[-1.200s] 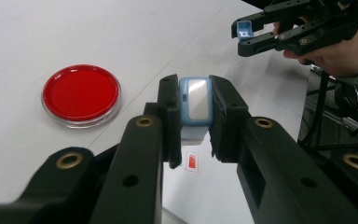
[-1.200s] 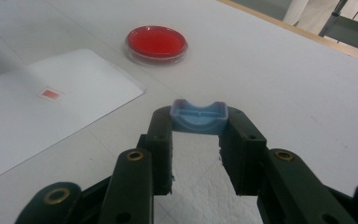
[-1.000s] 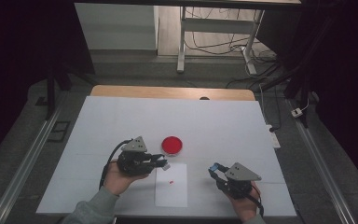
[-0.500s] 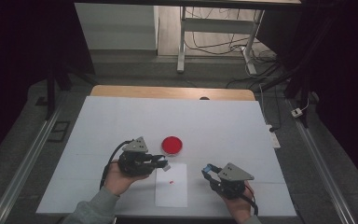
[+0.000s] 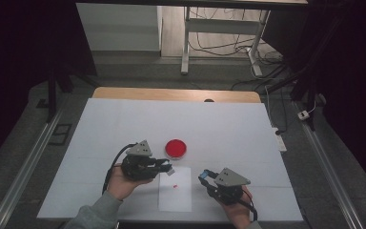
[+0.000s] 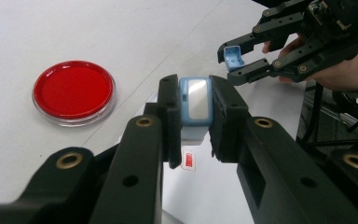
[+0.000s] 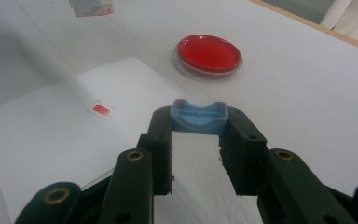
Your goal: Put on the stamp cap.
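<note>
- Left gripper point(image 6: 193, 116) has its jaws clamped on a little light-blue stamp point(image 6: 196, 105), pinched between the pads right at the tips. The stamp's pale face points up toward the camera.
- In the high view the left gripper point(image 5: 167, 166) hangs over the top left corner of the sheet point(image 5: 175, 198), jaws pointing to the right.
- Right gripper point(image 7: 198, 122) is closed on a blue cap point(image 7: 198, 117), held crosswise between the very tips, hollow side showing.
- From the left gripper view you can see the right gripper point(image 6: 235, 63) a bit beyond the stamp and off to its right, cap point(image 6: 233, 55) in its tips. The two pieces are near but not touching.
- Small red mark point(image 7: 101, 109) on the sheet point(image 7: 51, 140) sits ahead and left of the right fingers. It's just below the left tips in the left gripper view point(image 6: 188, 160).
- Red dish point(image 5: 176, 148) is on the table point(image 5: 248, 129) past both grippers, just beyond the sheet's top edge, well clear of either set of fingers.
</note>
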### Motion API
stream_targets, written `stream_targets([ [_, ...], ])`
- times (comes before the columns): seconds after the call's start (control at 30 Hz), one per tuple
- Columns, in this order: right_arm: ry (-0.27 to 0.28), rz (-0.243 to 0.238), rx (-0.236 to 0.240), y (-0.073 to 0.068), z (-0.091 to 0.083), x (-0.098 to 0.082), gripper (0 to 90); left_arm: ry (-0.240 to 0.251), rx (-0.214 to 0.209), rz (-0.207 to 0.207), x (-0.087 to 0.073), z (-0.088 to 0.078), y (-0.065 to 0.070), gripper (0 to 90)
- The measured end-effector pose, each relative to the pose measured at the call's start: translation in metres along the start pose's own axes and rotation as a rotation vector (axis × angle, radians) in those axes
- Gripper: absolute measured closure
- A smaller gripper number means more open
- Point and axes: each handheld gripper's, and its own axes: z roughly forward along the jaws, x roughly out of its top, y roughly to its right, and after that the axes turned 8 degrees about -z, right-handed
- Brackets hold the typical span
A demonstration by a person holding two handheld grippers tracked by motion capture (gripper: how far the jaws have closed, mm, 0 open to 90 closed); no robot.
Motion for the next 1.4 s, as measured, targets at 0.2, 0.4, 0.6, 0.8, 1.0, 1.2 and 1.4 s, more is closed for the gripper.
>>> stream_targets([
  [0.2, -0.003, -0.005, 0.013, -0.004, 0.004, 0.002, 65.0, -0.004, -0.001, 0.003, 0.000, 0.001, 0.000, 75.9],
  [0.4, -0.005, -0.017, 0.024, -0.009, 0.009, 0.005, 65.0, -0.005, -0.003, 0.001, 0.000, 0.002, 0.001, 75.9],
  [0.6, -0.005, -0.030, 0.033, -0.013, 0.012, 0.006, 65.0, -0.007, -0.004, 0.002, 0.000, 0.002, 0.001, 75.8],
  [0.8, -0.004, -0.034, 0.041, -0.016, 0.015, 0.007, 65.0, -0.007, -0.004, 0.002, 0.000, 0.003, 0.001, 75.9],
  [1.0, -0.009, -0.040, 0.056, -0.019, 0.018, 0.009, 65.0, -0.007, -0.005, 0.004, 0.000, 0.003, 0.002, 75.8],
  [1.2, -0.012, -0.052, 0.063, -0.023, 0.021, 0.010, 65.0, -0.004, -0.005, 0.002, 0.000, 0.003, 0.002, 75.8],
  [1.4, -0.011, -0.064, 0.064, -0.028, 0.025, 0.013, 65.0, 0.001, -0.003, -0.001, 0.000, 0.003, 0.002, 75.8],
])
